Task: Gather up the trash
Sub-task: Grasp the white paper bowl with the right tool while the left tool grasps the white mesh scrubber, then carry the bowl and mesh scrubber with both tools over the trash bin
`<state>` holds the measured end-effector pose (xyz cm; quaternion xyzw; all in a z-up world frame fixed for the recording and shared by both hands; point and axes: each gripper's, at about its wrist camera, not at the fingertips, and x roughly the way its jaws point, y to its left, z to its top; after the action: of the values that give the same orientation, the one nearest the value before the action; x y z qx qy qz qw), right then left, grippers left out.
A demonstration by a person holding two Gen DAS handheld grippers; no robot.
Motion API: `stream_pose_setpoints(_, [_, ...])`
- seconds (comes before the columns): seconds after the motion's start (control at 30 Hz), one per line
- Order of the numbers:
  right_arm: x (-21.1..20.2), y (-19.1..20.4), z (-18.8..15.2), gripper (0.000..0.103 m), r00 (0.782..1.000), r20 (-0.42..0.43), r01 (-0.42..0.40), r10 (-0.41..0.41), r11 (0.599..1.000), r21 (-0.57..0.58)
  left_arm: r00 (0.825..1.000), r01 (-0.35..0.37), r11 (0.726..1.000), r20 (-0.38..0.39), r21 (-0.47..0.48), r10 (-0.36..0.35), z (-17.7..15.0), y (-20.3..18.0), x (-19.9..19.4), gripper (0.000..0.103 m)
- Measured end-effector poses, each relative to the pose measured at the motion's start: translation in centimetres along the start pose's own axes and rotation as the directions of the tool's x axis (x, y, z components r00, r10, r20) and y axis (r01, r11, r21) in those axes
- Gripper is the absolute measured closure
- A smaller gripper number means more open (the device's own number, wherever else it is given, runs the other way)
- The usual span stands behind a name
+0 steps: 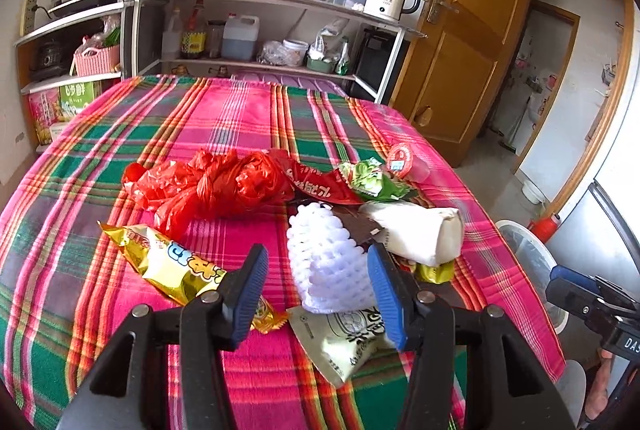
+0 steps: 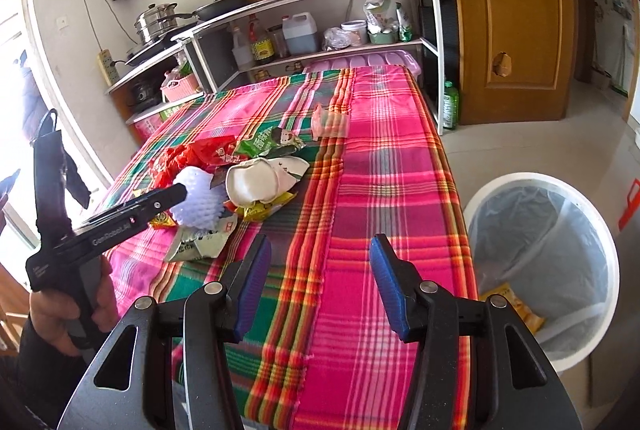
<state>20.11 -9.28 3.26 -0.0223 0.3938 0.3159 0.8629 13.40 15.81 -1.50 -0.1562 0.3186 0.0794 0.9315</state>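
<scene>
Meanwhile, over a table point(image 1: 224, 118) draped in a pink, green and orange plaid cloth, the left gripper point(image 1: 318, 288) hangs with its blue-padded jaws spread and pinching nothing. A white foam fruit net point(image 1: 324, 262) lies between them, nearer the right jaw, with a pale green-and-white printed sachet point(image 1: 344, 346) just below it; whether the pads touch the net cannot be told. A gold crinkled snack wrapper point(image 1: 172, 262) lies partly under the left jaw. Farther off sit a knotted red plastic bag point(image 1: 208, 186), a green printed packet point(image 1: 372, 178) and a white paper-wrapped bundle point(image 1: 420, 234).

At the table's near right edge, the right gripper point(image 2: 320, 288) also stands with jaws spread and empty, over bare cloth, well apart from the heap of trash at its left. A white round bin lined with a clear bag point(image 2: 540, 250) stands on the pale floor, just right of the table, a yellow wrapper point(image 2: 516, 310) inside.

Beyond, white shelving point(image 2: 320, 14) carries pots, bottles and a kettle beside a brown wooden door point(image 2: 516, 14).
</scene>
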Motion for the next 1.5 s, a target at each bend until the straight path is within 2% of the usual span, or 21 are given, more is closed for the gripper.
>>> stream_pose_setpoints(0.07, [0.4,0.2,0.4,0.051,1.000,0.002,-0.004,0.004,1.000,-0.006,1.000,-0.010,1.000,-0.018,-0.001,0.010,-0.1,0.0,0.6,0.049])
stream_pose_setpoints(0.13, [0.8,0.5,0.8,0.050,1.000,0.004,-0.007,0.007,1.000,-0.015,0.999,-0.005,1.000,-0.035,-0.002,0.005,-0.2,-0.1,1.1,0.054])
stream_pose_setpoints(0.27, [2.0,1.3,1.7,0.049,1.000,0.006,-0.019,0.020,0.999,-0.042,0.999,0.017,1.000,-0.046,0.011,-0.017,-0.4,-0.5,1.4,0.070])
stream_pose_setpoints(0.47, [4.4,3.2,2.8,0.046,0.999,-0.014,-0.042,0.041,0.995,-0.085,0.999,0.043,0.999,-0.032,0.006,-0.043,-0.5,-0.1,0.9,0.079])
stream_pose_setpoints(0.73, [7.9,5.6,3.9,0.041,0.997,-0.057,-0.060,0.052,0.988,-0.144,0.997,0.073,0.997,-0.018,-0.022,-0.073,-0.6,1.2,0.1,0.082])
stream_pose_setpoints(1.0, [9.6,5.9,4.4,0.042,0.996,-0.083,-0.024,0.013,0.991,-0.133,0.995,0.100,0.995,-0.016,-0.030,-0.101,-0.6,1.9,0.1,0.083])
stream_pose_setpoints(1.03, [9.5,5.8,4.4,0.050,0.997,-0.083,-0.021,0.010,0.991,-0.133,0.995,0.102,0.994,-0.016,-0.029,-0.103,-0.6,1.9,0.1,0.083])
stream_pose_setpoints(1.2, [8.9,5.9,4.3,0.052,0.997,-0.074,-0.019,0.009,0.991,-0.133,0.994,0.106,0.994,-0.013,-0.031,-0.107,-0.6,1.9,-0.1,0.084])
stream_pose_setpoints(1.33, [7.5,5.7,4.2,0.052,0.998,-0.052,-0.026,0.019,0.992,-0.127,0.995,0.104,0.994,-0.002,-0.026,-0.104,-0.5,1.8,-0.7,0.089])
stream_pose_setpoints(1.5, [5.2,5.2,3.9,0.053,1.000,-0.018,-0.025,0.024,0.993,-0.115,0.995,0.098,0.995,0.014,-0.011,-0.098,-0.3,1.1,-1.7,0.090])
